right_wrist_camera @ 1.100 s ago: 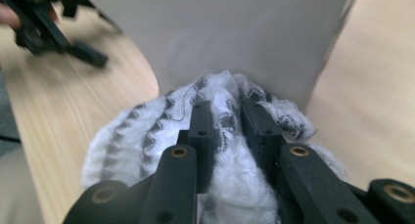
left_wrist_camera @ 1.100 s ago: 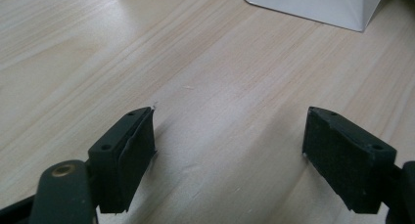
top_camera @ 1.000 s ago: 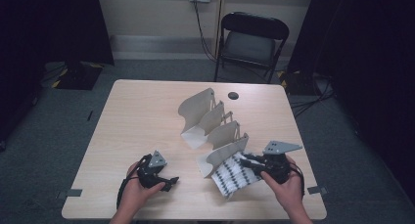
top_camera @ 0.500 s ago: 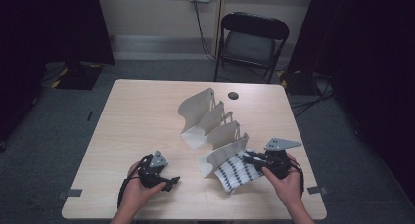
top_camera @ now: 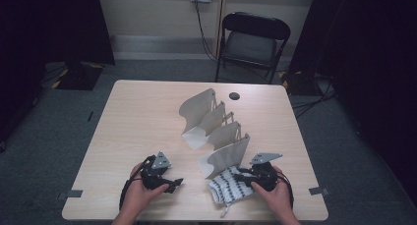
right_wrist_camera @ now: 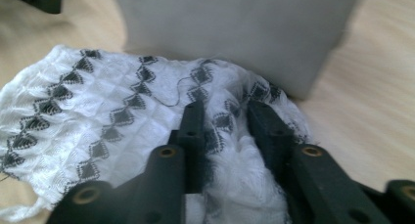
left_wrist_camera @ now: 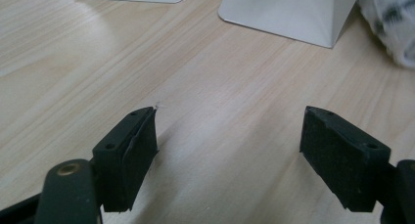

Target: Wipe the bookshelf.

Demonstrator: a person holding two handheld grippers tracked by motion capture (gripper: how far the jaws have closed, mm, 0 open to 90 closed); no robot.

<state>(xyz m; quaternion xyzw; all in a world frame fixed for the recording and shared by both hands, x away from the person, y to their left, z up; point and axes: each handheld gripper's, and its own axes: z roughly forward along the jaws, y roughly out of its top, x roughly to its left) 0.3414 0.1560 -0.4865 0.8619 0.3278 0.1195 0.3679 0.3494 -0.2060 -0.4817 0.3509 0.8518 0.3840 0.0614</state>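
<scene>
A white cloth with black diamond pattern (top_camera: 225, 186) (right_wrist_camera: 112, 111) lies crumpled on the table (top_camera: 137, 117), against the near end of a white rack of upright curved panels (top_camera: 216, 131) (right_wrist_camera: 235, 28). My right gripper (top_camera: 241, 177) (right_wrist_camera: 227, 109) rests low on the cloth. Its jaws have just been opening and stand a little apart, with a loose fold of cloth between them. My left gripper (top_camera: 174, 183) (left_wrist_camera: 230, 131) stands wide open over bare wood at the front left, empty. The rack base (left_wrist_camera: 293, 13) and the cloth's edge (left_wrist_camera: 391, 23) lie beyond it.
A small black round disc (top_camera: 234, 96) sits near the table's far edge. A black folding chair (top_camera: 253, 38) stands behind the table. The table's front edge runs just behind both hands.
My right gripper has come down with the cloth, which now lies flat on the table by the rack, and its jaws have parted. The left gripper has stayed put.
</scene>
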